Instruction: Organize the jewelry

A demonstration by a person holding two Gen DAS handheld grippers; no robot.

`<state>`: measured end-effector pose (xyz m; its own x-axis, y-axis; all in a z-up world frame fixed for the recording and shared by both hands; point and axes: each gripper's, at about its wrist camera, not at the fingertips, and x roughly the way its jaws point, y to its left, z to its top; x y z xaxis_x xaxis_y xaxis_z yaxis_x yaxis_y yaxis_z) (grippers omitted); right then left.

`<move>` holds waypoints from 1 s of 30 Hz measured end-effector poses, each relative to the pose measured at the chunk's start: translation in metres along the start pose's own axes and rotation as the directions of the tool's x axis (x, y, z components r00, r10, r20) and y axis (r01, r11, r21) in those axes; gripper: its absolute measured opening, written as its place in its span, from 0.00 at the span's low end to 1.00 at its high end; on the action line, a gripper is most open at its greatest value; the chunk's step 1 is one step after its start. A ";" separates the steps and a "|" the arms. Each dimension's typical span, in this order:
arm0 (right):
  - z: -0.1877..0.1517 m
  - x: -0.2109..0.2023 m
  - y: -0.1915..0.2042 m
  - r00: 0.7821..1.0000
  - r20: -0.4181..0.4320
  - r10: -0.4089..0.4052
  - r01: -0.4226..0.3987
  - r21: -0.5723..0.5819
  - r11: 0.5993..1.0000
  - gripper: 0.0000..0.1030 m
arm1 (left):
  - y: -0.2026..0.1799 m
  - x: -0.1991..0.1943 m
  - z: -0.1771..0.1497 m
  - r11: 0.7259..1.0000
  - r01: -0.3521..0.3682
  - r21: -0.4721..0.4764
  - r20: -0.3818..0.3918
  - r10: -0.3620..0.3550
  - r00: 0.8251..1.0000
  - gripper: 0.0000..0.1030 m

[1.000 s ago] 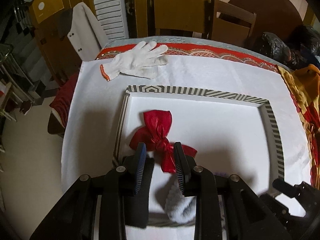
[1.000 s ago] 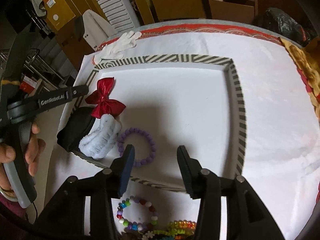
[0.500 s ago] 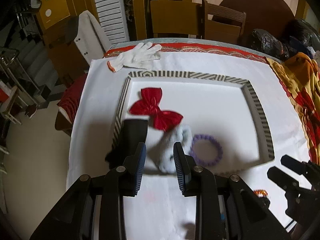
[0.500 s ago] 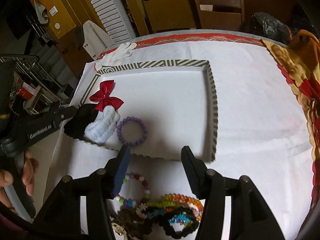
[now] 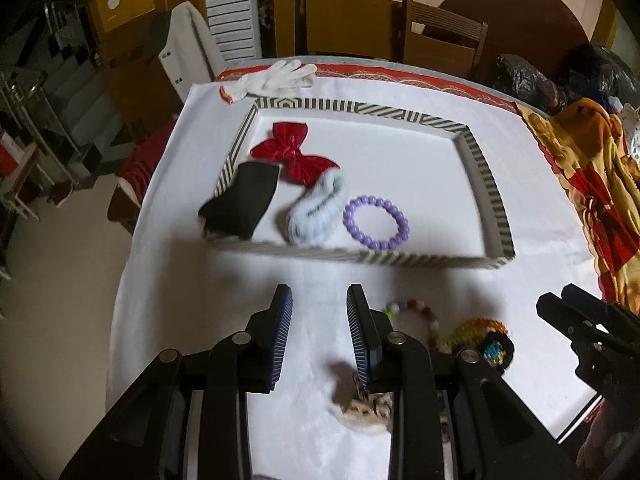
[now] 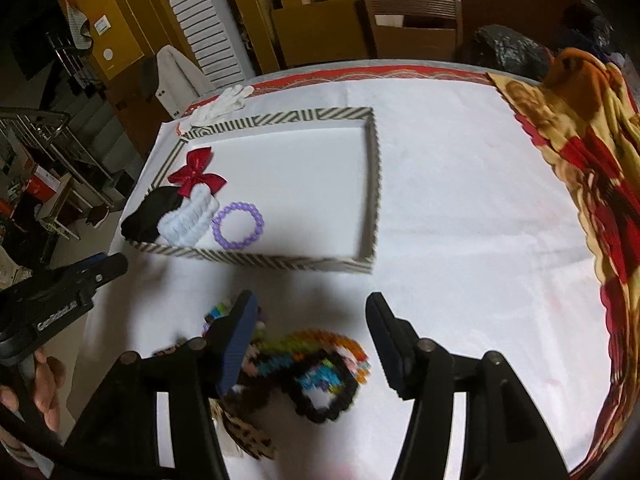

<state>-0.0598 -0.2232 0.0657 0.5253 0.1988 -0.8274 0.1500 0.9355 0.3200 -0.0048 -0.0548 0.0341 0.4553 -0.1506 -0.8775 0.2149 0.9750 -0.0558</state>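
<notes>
A striped tray (image 5: 360, 256) on the white tablecloth holds a red bow (image 5: 296, 156), a black fabric piece (image 5: 244, 200), a white fluffy scrunchie (image 5: 316, 212) and a purple bead bracelet (image 5: 376, 222). In front of the tray lies a loose pile of coloured bead bracelets (image 6: 316, 360) with a leopard-print scrunchie (image 5: 368, 412) beside it. My left gripper (image 5: 319, 300) hangs open over bare cloth just left of the pile. Directly above the pile my right gripper (image 6: 312, 308) stands open and wide, gripping nothing.
A white glove (image 5: 272, 78) lies behind the tray at the table's far edge. An orange and red patterned cloth (image 6: 592, 184) covers the right side. Wooden chairs (image 5: 440, 40) and black bags (image 5: 524, 80) stand beyond. The table drops off close on the left.
Both grippers have drawn back from the tray toward the near side of the table, bringing the loose pile into view. The right jaws stand wider than before.
</notes>
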 end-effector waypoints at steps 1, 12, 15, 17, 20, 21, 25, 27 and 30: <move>-0.003 -0.002 -0.003 1.000 -0.002 -0.002 0.002 0.003 1.000 0.58 | 0.001 -0.002 -0.005 1.000 0.002 -0.012 -0.004 -0.002 1.000 0.22; -0.032 -0.021 -0.024 1.000 -0.012 -0.012 0.012 0.003 1.000 0.59 | 0.002 -0.017 -0.038 0.997 -0.004 -0.075 -0.018 0.003 1.000 0.22; -0.038 -0.024 -0.027 1.000 -0.013 -0.015 0.015 0.002 1.000 0.59 | 0.001 -0.021 -0.043 0.996 -0.003 -0.085 -0.018 0.002 1.000 0.22; -0.041 -0.026 -0.028 1.000 -0.016 -0.014 0.014 0.001 1.000 0.59 | 0.000 -0.022 -0.047 0.996 -0.002 -0.089 -0.022 0.000 1.000 0.22; -0.045 -0.029 -0.031 1.000 -0.014 -0.015 0.015 -0.002 1.000 0.59 | -0.002 -0.023 -0.051 0.996 -0.005 -0.091 -0.024 0.003 1.000 0.22; -0.046 -0.030 -0.032 1.000 -0.015 -0.015 0.015 -0.003 1.000 0.59 | -0.003 -0.023 -0.052 0.996 -0.005 -0.092 -0.025 0.003 1.000 0.22; -0.048 -0.033 -0.036 1.000 -0.013 -0.017 0.017 -0.005 1.000 0.60 | -0.006 -0.026 -0.055 0.995 -0.003 -0.096 -0.023 0.001 1.000 0.22; -0.049 -0.034 -0.038 1.000 -0.014 -0.016 0.015 -0.002 1.000 0.61 | -0.007 -0.027 -0.056 0.996 -0.003 -0.094 -0.020 0.001 1.000 0.22; -0.051 -0.035 -0.041 1.000 -0.016 -0.016 0.016 0.002 1.000 0.61 | -0.010 -0.029 -0.057 0.996 -0.004 -0.091 -0.017 0.003 1.000 0.22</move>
<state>-0.1267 -0.2537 0.0577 0.5097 0.1881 -0.8395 0.1604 0.9379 0.3075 -0.0690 -0.0508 0.0326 0.4412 -0.1453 -0.8856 0.1333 0.9865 -0.0954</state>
